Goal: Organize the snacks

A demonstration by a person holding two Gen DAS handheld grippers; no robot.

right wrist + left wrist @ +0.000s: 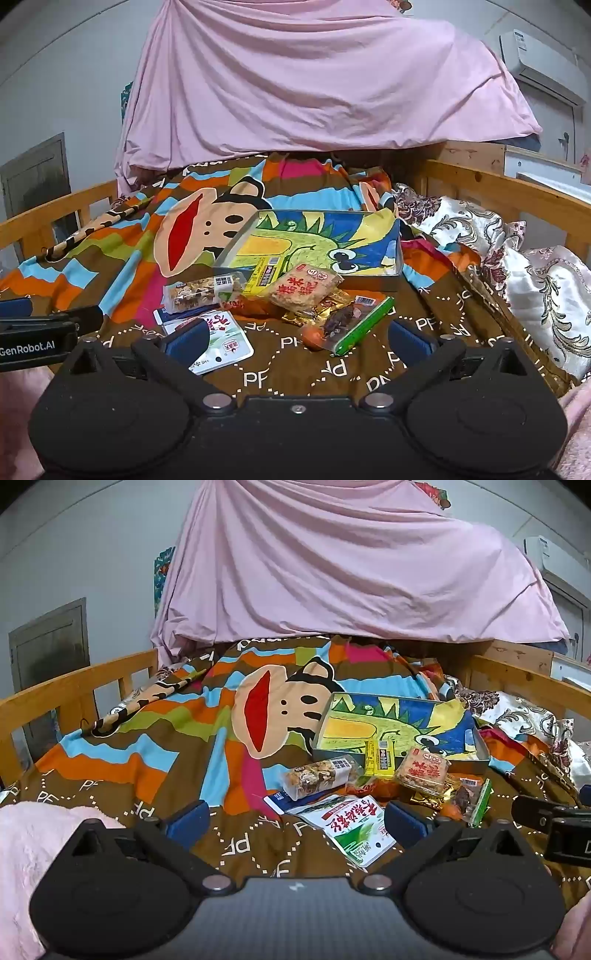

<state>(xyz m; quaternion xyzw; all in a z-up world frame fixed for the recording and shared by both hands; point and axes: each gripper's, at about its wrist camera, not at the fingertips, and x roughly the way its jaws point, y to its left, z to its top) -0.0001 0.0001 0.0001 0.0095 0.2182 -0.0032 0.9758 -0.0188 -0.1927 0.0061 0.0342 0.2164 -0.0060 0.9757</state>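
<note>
1. Left wrist view: the left tool (295,821) is spread wide and empty; the snack pile (384,786) lies on the bed, touching the near edge of the drawing-lined box (476,734).
2. Right wrist view: the right tool (297,341) is likewise spread and empty, just short of the pile before the box.

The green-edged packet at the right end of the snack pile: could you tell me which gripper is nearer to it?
Right. The right gripper sits just short of the green-edged packet, which lies ahead between its open fingers. The left gripper is farther left, facing the white pouch.
</note>
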